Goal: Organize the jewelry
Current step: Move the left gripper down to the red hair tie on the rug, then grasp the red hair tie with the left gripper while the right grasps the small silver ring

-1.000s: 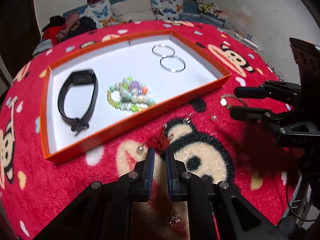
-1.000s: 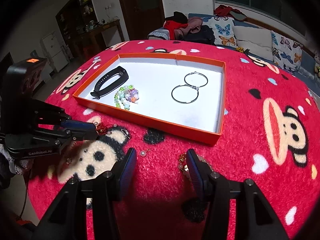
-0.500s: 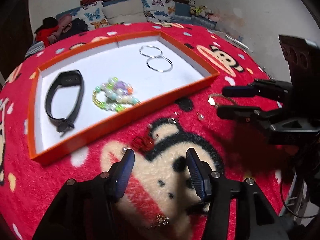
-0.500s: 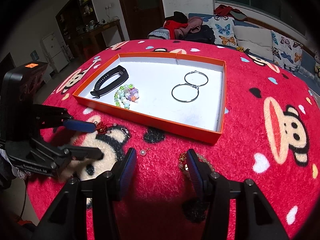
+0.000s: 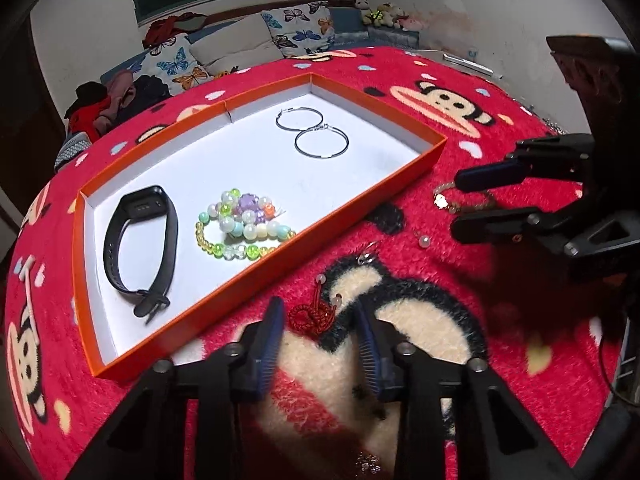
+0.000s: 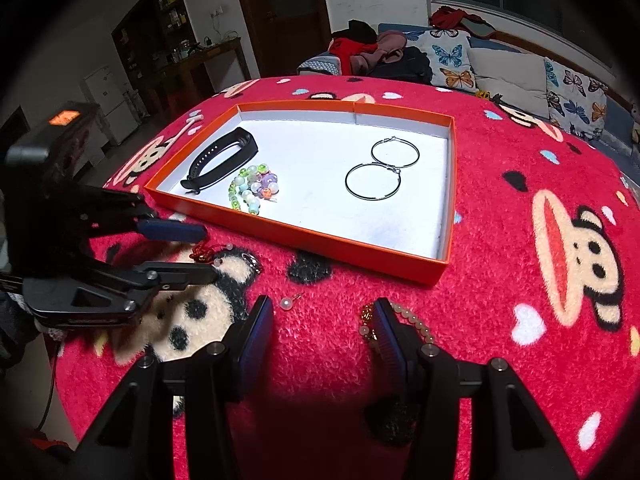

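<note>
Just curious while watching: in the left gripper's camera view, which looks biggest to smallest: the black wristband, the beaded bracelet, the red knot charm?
1. black wristband
2. beaded bracelet
3. red knot charm, smallest though nearest the camera, so the order seems sound.

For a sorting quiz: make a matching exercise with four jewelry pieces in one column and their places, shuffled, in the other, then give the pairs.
Things
1. black wristband
2. hoop earrings
3. red knot charm
4. pearl bracelet

Places
A. on the blanket, by the right gripper's finger
B. in the orange tray, beside the colourful bead bracelet
C. on the blanket, between the closing left gripper's fingers, pads not touching
D. in the tray, near its far corner

Pairs: 1-B, 2-D, 3-C, 4-A
</note>
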Tool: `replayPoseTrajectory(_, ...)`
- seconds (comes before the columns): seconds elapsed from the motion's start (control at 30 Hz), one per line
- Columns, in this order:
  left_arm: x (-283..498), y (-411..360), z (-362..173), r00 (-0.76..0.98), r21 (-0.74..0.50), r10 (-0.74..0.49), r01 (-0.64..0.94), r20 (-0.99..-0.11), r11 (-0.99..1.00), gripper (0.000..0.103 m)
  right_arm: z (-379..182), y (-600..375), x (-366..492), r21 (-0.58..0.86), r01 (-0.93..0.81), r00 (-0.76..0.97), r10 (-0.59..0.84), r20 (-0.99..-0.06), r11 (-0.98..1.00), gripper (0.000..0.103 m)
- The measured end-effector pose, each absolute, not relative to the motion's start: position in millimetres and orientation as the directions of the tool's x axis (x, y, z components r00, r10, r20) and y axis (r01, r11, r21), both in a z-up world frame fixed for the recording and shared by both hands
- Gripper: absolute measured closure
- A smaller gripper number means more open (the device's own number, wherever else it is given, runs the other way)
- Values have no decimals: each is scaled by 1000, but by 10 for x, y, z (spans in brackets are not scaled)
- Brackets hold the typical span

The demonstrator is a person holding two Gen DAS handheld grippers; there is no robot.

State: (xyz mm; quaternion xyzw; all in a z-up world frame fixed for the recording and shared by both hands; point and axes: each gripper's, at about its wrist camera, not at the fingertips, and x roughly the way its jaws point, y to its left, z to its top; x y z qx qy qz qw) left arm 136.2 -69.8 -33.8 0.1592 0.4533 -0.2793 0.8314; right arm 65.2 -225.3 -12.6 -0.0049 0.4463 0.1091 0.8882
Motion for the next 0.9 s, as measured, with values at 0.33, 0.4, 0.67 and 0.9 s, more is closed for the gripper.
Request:
replayPoseTrajectory(0.33, 1233, -613, -296, 479, 21, -322, 583, -817, 812, 83, -111, -1977, 704, 106, -285, 558, 255, -790, 953, 47)
replayPoseTrajectory(0.4, 1204, -560, -229, 492, 16, -330, 575, -806, 818, 83, -119, -1886, 732, 99, -316, 549, 267, -792, 944, 46)
replayPoseTrajectory(0.67, 1142, -319, -17, 527, -7, -344, 539, -778, 842, 83, -175, -1680, 950, 88, -386, 536, 301, -789, 918, 47)
replayPoseTrajectory(0.9, 1125, -178, 2, 531, -33, -350, 516, -772, 856, 83, -216, -1535, 873, 80, -455, 503, 330, -798, 887, 47)
